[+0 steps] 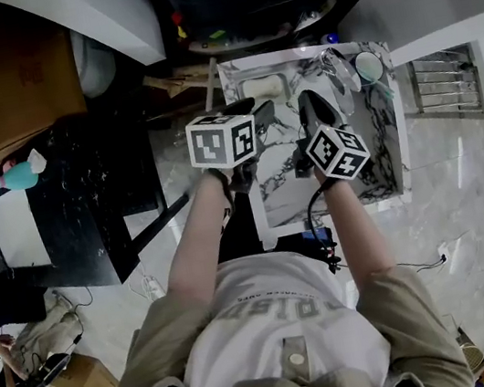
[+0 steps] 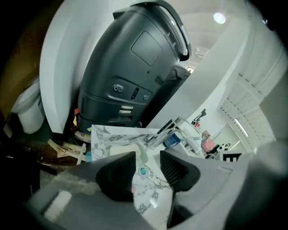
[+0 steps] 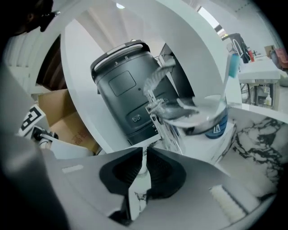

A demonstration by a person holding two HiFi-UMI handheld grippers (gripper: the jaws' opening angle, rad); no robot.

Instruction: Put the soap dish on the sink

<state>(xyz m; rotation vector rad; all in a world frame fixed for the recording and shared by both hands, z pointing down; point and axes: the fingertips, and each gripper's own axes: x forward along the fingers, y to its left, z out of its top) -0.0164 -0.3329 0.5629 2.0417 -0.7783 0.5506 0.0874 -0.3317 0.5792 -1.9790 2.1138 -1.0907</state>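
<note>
A cream soap dish (image 1: 262, 88) lies at the back left of the white marble sink (image 1: 378, 173), beside the chrome tap (image 1: 332, 70). My left gripper (image 1: 244, 110) hangs over the sink's left edge, open, with nothing between its pads. In the left gripper view the soap dish (image 2: 118, 149) and the drain (image 2: 143, 170) show past its jaws (image 2: 148, 164). My right gripper (image 1: 312, 107) hovers over the middle of the basin. Seen from its own camera, the right gripper (image 3: 145, 164) is shut to a thin slit and holds nothing; only marble shows through.
A clear cup (image 1: 369, 66) stands at the sink's back right corner, next to the tap (image 3: 166, 110). A tall dark grey machine (image 2: 130, 67) stands behind the sink. A black table (image 1: 87, 206) and a cardboard box (image 1: 10, 90) are at the left.
</note>
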